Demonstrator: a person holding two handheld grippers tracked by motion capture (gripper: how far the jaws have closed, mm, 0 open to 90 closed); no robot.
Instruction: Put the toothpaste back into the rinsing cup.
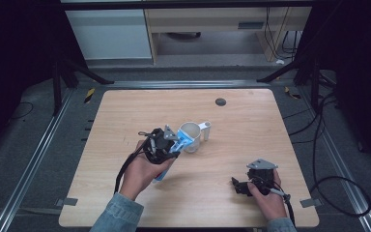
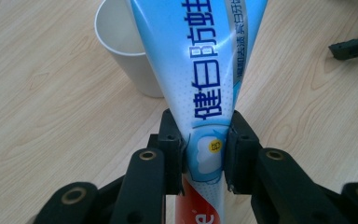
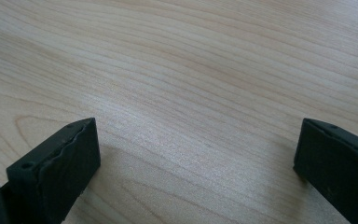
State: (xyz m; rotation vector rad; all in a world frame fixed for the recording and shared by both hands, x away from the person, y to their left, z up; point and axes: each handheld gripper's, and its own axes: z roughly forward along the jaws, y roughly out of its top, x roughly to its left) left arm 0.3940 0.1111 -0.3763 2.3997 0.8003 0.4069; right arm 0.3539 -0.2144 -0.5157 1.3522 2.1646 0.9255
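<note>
Left gripper view shows the left gripper pinching a blue-and-white toothpaste tube beside the white plastic cup, likely going in next, while the right gripper rests spread wide.

A light wooden table with rounded corners holds a white cup. A small dark round spot sits near its far edge.

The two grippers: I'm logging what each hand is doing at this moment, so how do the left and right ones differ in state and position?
The left gripper is shut on the toothpaste tube; the right gripper is open, with bare wooden table between its jaws. The left one is raised beside the white cup near the table's middle; the right one sits low near the front edge. Both are black, two-jawed and hand-held.
</note>
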